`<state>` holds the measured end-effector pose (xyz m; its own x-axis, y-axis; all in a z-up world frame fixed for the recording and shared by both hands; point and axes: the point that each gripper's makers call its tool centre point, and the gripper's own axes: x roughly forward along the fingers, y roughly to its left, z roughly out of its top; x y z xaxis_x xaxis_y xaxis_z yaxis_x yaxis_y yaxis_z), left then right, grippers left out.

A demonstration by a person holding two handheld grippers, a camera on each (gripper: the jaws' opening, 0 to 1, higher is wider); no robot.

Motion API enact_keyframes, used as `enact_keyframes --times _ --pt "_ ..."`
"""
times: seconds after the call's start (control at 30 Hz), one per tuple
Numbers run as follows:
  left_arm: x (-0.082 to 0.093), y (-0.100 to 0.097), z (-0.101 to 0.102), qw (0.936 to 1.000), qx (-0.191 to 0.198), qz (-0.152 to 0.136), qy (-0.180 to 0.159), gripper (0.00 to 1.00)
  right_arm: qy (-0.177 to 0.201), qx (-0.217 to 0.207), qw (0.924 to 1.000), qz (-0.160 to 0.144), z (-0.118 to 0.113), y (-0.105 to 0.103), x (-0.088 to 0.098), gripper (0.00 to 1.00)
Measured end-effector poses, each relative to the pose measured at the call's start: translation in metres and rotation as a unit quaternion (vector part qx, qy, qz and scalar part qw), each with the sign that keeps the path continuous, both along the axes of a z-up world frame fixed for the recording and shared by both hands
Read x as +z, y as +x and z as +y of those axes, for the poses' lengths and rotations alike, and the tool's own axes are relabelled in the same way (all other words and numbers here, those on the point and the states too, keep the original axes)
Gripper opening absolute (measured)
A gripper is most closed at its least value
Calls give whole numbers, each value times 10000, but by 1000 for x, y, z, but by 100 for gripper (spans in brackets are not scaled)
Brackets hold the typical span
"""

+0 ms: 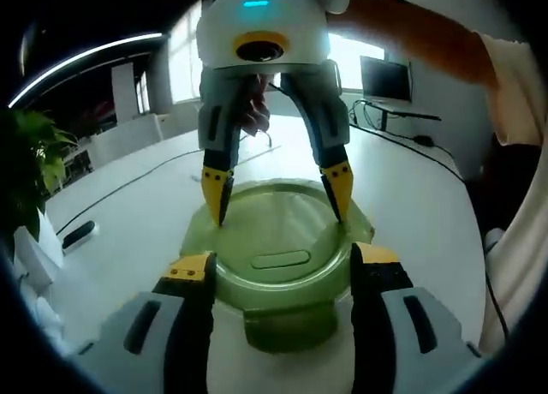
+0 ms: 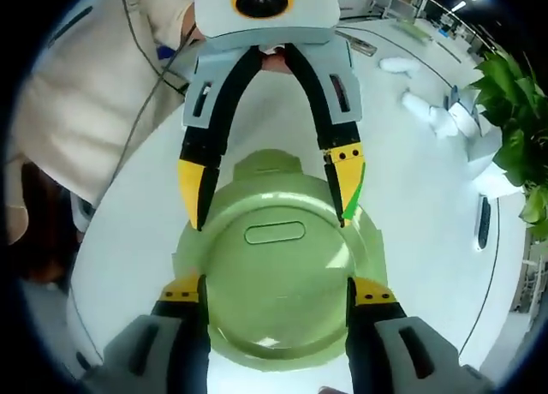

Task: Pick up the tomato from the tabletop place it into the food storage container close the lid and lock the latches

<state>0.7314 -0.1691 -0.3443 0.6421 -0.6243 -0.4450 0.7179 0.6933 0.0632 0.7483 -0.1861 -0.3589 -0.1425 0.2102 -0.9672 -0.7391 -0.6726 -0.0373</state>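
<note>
The left gripper (image 1: 281,270) straddles the near rim of the lidded green container (image 1: 278,257) on the white table (image 1: 411,205), jaws wide; the right gripper (image 1: 278,197) brackets the far rim, equally wide.

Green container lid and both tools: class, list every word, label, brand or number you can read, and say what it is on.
No readable text.
Green lid: a raised oval at its centre, blank.
Left tool and right tool: yellow tips, no lettering.
Monitor: too small to tell.
</note>
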Motion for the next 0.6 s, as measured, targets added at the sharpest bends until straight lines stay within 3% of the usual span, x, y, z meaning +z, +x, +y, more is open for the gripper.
enact_keyframes --times 0.6 --pt "1 -1 0 10000 -7 -7 -32 57 -342 40 9990 -292 0 -4 -2 59"
